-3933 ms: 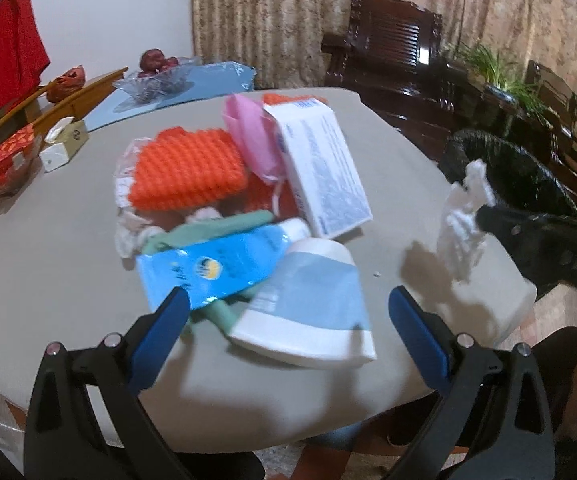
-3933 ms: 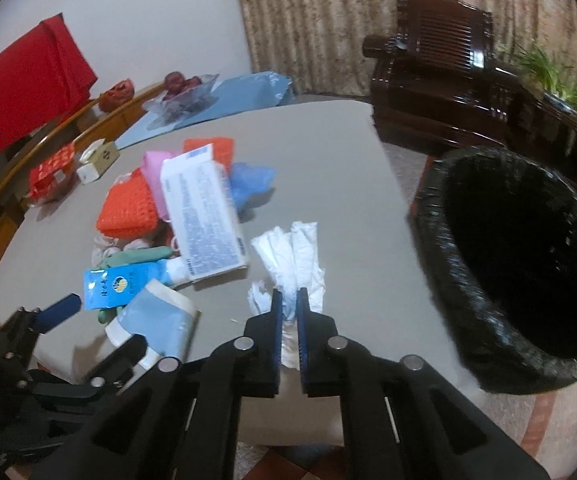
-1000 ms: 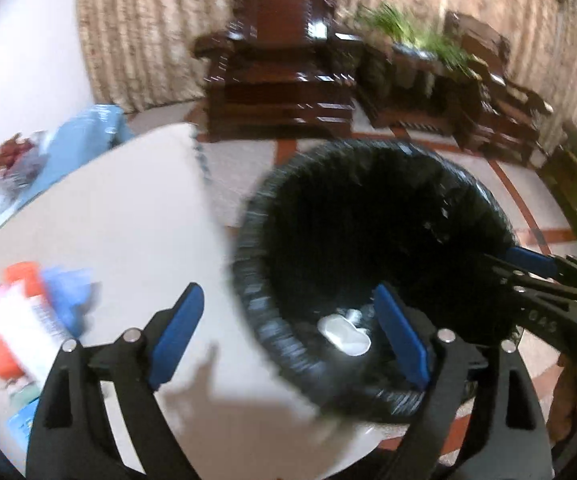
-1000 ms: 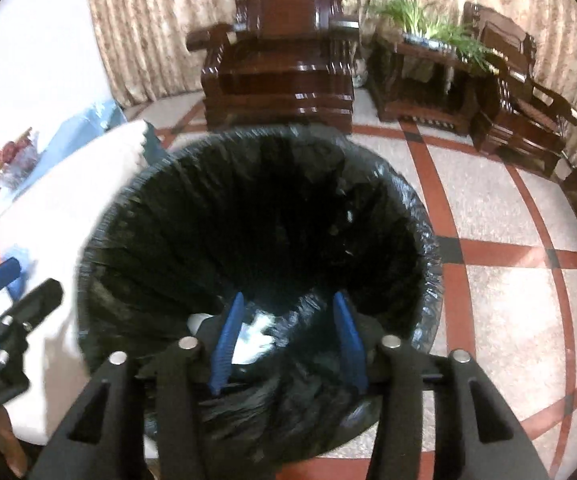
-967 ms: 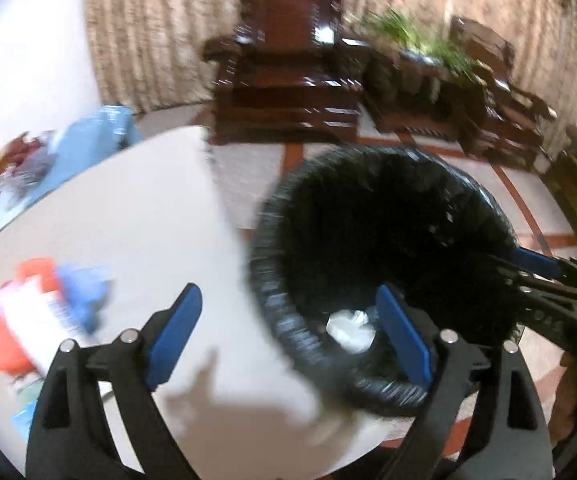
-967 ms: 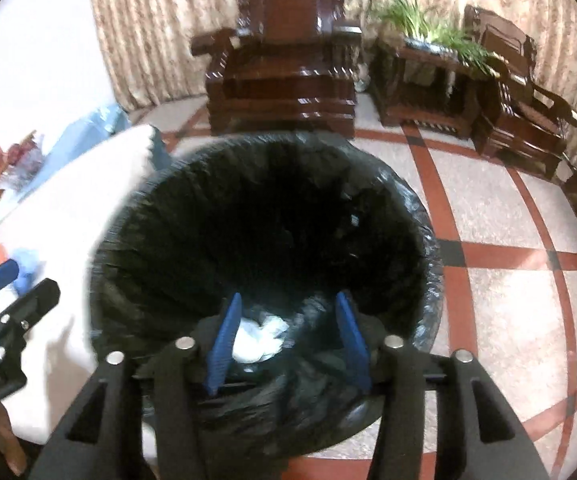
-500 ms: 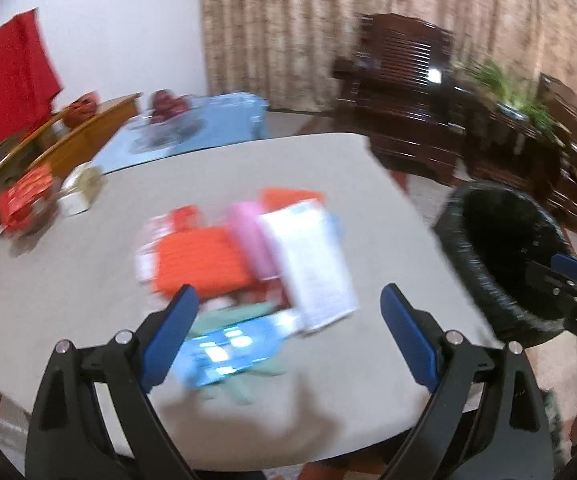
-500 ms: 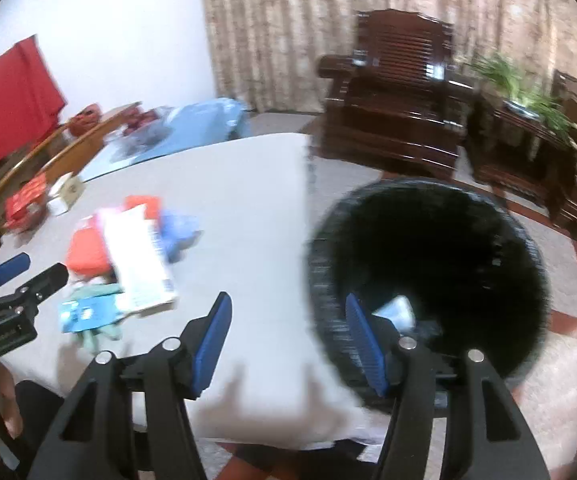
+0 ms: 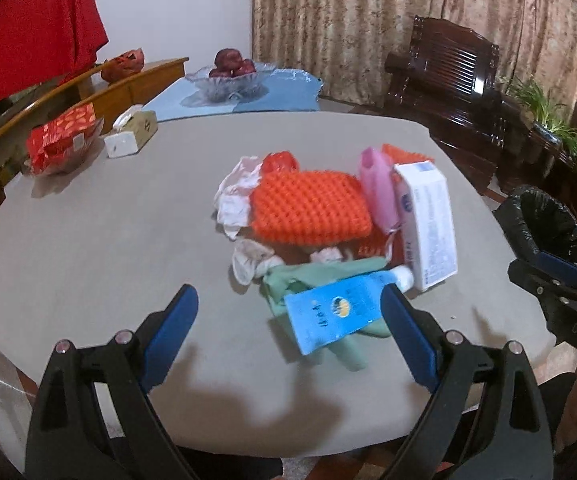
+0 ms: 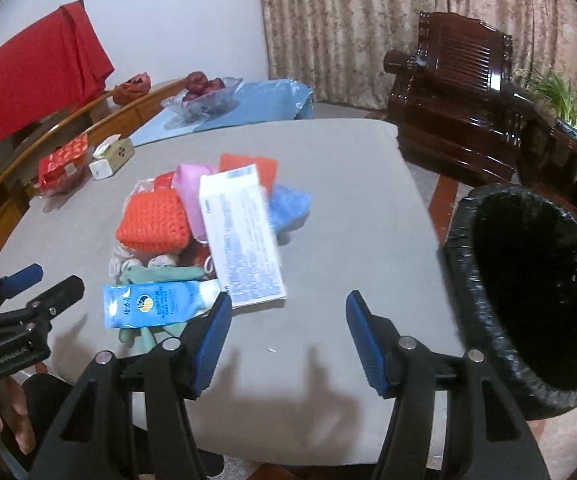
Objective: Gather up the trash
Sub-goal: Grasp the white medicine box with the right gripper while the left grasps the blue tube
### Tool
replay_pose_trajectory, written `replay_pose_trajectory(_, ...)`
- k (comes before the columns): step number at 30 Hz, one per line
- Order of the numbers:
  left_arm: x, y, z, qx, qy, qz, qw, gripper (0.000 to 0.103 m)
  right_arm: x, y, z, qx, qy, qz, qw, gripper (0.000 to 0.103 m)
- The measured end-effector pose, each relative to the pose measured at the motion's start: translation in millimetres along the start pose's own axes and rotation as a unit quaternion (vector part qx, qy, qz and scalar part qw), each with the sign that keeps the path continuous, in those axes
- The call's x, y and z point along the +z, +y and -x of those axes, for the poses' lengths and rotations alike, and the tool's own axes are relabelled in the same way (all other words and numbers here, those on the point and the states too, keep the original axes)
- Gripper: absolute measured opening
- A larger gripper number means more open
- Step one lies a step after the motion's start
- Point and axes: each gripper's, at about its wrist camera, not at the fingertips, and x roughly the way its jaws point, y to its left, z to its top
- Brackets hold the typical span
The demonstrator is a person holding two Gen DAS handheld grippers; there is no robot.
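Note:
A pile of trash lies mid-table: an orange knitted pad (image 9: 308, 208) (image 10: 154, 222), a white box (image 9: 428, 224) (image 10: 240, 236), a pink packet (image 9: 376, 192), a blue tube (image 9: 336, 312) (image 10: 156, 304), green cloth (image 9: 320, 276) and crumpled tissue (image 9: 236, 200). A black-lined bin (image 10: 528, 292) (image 9: 544, 224) stands beside the table's right edge. My left gripper (image 9: 288, 332) is open and empty, just in front of the blue tube. My right gripper (image 10: 288, 332) is open and empty over bare table, between the pile and the bin.
The grey table (image 9: 88, 240) also holds a tissue box (image 9: 132, 136), a red packet (image 9: 62, 136) and a glass fruit bowl (image 9: 232, 76) on a blue mat at the back. Dark wooden armchairs (image 10: 456, 120) and plants stand behind the bin.
Both grippers swung from over the bin back to the table pile. The white tissue the right gripper held earlier is gone from it and both grippers are open.

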Motion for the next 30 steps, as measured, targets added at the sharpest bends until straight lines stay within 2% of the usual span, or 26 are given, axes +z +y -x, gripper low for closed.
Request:
replay_pose_trajectory(5, -7.0, 7.4, -14.3, 0.001, 0.010, 0.003, 0.9999, 0.089, 1.2, 12.1, -15.6, -0.004, 0.003, 0.015, 1.000, 0.059)
replay_pose_trajectory(13, -17.3, 5.1, -41.3, -0.014, 0.036, 0.002, 0.9993, 0.084, -1.5, 14.1, -36.6, -0.005, 0.013, 0.014, 1.000, 0.059)
replay_pose_trajectory(15, -18.5, 2.6, -48.5, -0.019, 0.042, 0.000, 0.9989, 0.080, -1.5, 14.1, -41.3, -0.005, 0.016, 0.016, 1.000, 0.059)
replay_pose_trajectory(17, -18.8, -1.0, -56.0, -0.024, 0.049, -0.003, 0.9985, 0.069, -1.3, 13.3, -45.3, -0.004, 0.017, 0.016, 1.000, 0.059)
replay_pose_trajectory(19, -19.1, -3.1, -64.2, -0.033, 0.058, -0.003, 0.9978, 0.063, -1.0, 10.8, -48.5, -0.005, 0.019, 0.016, 1.000, 0.059)
replay_pose_trajectory(21, -19.3, -5.5, -69.9, -0.041, 0.065, -0.002, 0.9971, 0.053, -0.9, 10.0, -52.3, -0.004, 0.021, 0.013, 1.000, 0.059)
replay_pose_trajectory(23, -18.6, -8.3, -72.0, -0.052, 0.066, -0.004, 0.9965, 0.031, -0.9, 8.6, -54.5, -0.003, 0.024, 0.013, 1.000, 0.059)
replay_pose_trajectory(25, -17.3, -10.1, -69.0, -0.052, 0.059, -0.007, 0.9969, 0.023, -1.3, 9.0, -54.5, -0.002, 0.023, 0.015, 1.000, 0.059)
replay_pose_trajectory(26, -16.0, -10.4, -67.0, -0.059, 0.056, -0.004, 0.9967, 0.015, -1.1, 9.3, -54.4, -0.001, 0.023, 0.016, 1.000, 0.059)
replay_pose_trajectory(30, -13.6, -11.0, -58.1, -0.068, 0.041, 0.003, 0.9968, 0.009, 0.8, 11.9, -55.6, 0.002, 0.022, 0.018, 1.000, 0.059)
